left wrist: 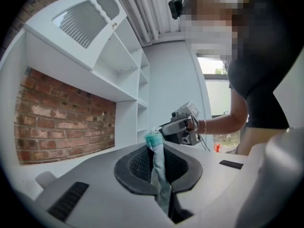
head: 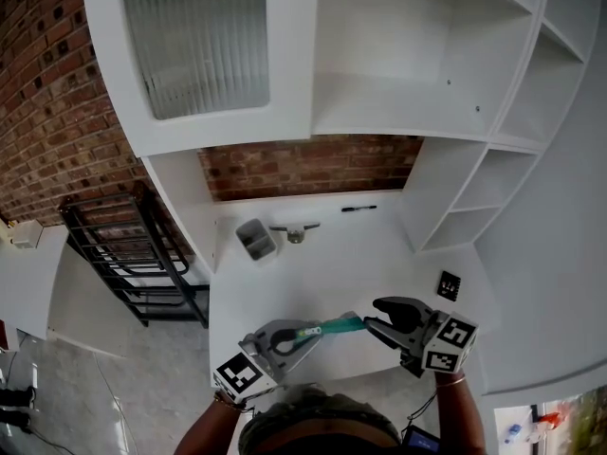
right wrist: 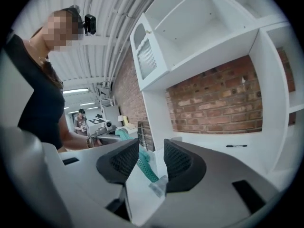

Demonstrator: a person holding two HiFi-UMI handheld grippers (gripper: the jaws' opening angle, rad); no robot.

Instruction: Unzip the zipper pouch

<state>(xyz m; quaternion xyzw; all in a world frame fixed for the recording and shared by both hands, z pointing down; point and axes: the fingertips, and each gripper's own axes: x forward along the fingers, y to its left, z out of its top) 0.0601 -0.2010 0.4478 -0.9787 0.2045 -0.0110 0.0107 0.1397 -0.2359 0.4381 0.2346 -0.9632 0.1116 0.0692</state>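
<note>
Pouch (head: 334, 327) stretched lengthwise left-right | left claw (head: 300, 335) clamped on one end | right claw (head: 370, 323) parted around other end

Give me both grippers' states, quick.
Left gripper: closed on the zipper pouch.
Right gripper: open, the pouch's end between its fingers, not gripped.

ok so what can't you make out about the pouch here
Zipper teeth and slider: head view, pouch too small; open or closed unclear.
Pouch's near end: left gripper view, swallowed between the left gripper's shut jaws.
Pale tab by the right gripper's open jaws: right gripper view, blurred; zipper pull or not, unclear.
</note>
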